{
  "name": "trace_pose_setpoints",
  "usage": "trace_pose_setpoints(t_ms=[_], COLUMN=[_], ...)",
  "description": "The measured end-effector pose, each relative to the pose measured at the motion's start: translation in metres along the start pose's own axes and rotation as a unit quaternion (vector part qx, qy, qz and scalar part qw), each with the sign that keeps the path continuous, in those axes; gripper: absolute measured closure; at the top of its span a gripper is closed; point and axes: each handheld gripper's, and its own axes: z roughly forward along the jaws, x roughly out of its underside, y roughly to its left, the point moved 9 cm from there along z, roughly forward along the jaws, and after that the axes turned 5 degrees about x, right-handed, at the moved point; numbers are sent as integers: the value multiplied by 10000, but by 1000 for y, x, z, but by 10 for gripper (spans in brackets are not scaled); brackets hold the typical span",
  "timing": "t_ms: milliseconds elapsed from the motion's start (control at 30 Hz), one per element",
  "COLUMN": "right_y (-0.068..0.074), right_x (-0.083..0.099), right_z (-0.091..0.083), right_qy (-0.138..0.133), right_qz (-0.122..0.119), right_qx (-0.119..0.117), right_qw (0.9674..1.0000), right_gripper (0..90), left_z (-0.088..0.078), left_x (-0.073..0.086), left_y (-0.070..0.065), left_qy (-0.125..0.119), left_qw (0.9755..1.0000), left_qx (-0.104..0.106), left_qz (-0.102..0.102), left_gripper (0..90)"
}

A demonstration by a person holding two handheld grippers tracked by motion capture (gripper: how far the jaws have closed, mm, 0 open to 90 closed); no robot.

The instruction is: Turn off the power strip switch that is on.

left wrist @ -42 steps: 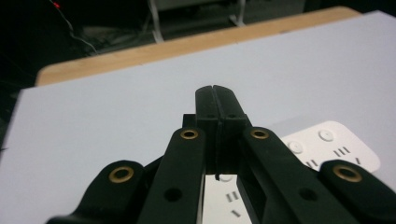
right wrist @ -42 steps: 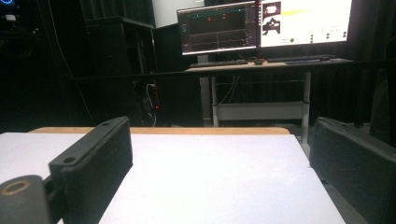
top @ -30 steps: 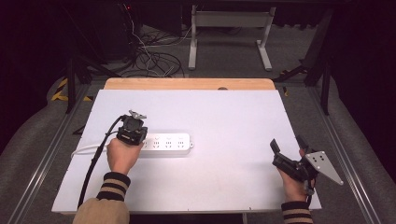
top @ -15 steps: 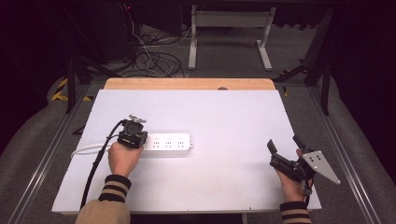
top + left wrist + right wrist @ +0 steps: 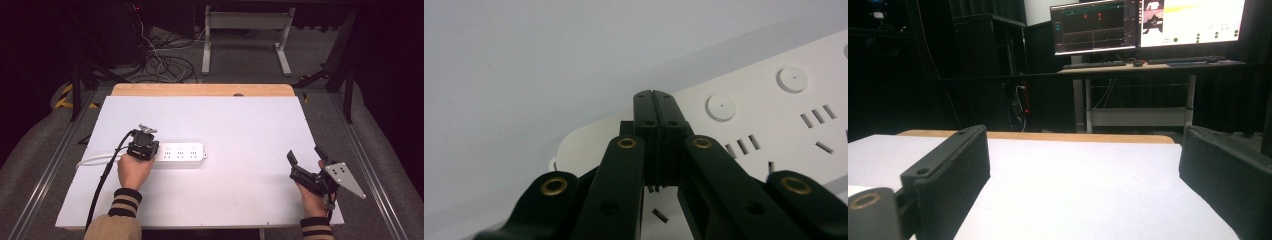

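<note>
The long white plastic power strip (image 5: 177, 154) lay flat on the white table top (image 5: 240, 125), left of the table's middle, with its length running from nine o'clock to three o'clock. A white cord (image 5: 95, 160) left its nine o'clock end and curved toward the table's left edge.

The left gripper (image 5: 143, 145) pointed down at the strip's nine o'clock end. In the left gripper view its two black jaws were pressed flat together with nothing between them, and their joined tips (image 5: 655, 97) stood over the rounded end of the strip (image 5: 744, 130), near a round button and rows of socket slots. Whether the tips touched the plastic could not be told.

The right gripper (image 5: 305, 159) was held near the table's five o'clock corner, well apart from the strip. Its jaws stood wide apart and empty, with bare table between the pads (image 5: 955, 165).
</note>
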Motion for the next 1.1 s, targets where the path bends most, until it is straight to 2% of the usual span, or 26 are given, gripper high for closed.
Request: trace_pose_setpoints(t_ms=[100, 200, 267, 333, 433, 500, 567, 700, 1100], right_y=[0, 0, 0, 0, 0, 0, 1, 1, 0], right_x=[-1, -1, -1, -1, -2, -3, -3, -3, -3], right_z=[-1, -1, -1, -1, -2, -2, -2, -1, -2], right_qy=[-27, -30, -24, -21, -51, -67, -41, -51, -45], right_qz=[-20, -6, 2, -2, -2, -12, 1, -17, -22], right_qx=[5, -4, 7, 5, -1, -2, 0, -15, 5], right_qw=[10000, 10000, 10000, 10000, 10000, 10000, 10000, 10000, 10000], right_gripper=[68, 68, 68, 68, 68, 68, 68, 68, 68], left_z=[0, -1, -1, 0, 0, 0, 0, 0, 0], left_x=[1, 2, 3, 3, 5, 4, 5, 4, 5], left_y=[0, 2, 2, 3, 2, 2, 1, 2, 1], left_qy=[-106, -189, -208, -198, -254, -276, -272, -284, -288], left_qw=[9999, 9995, 9995, 9992, 9991, 9995, 9993, 9995, 9994], left_qx=[24, 205, 196, 263, 235, 134, 156, 133, 162], left_qz=[23, -170, -165, -244, -240, -113, -184, -85, -59], left_gripper=[900, 900, 900, 900, 900, 900, 900, 900, 900])
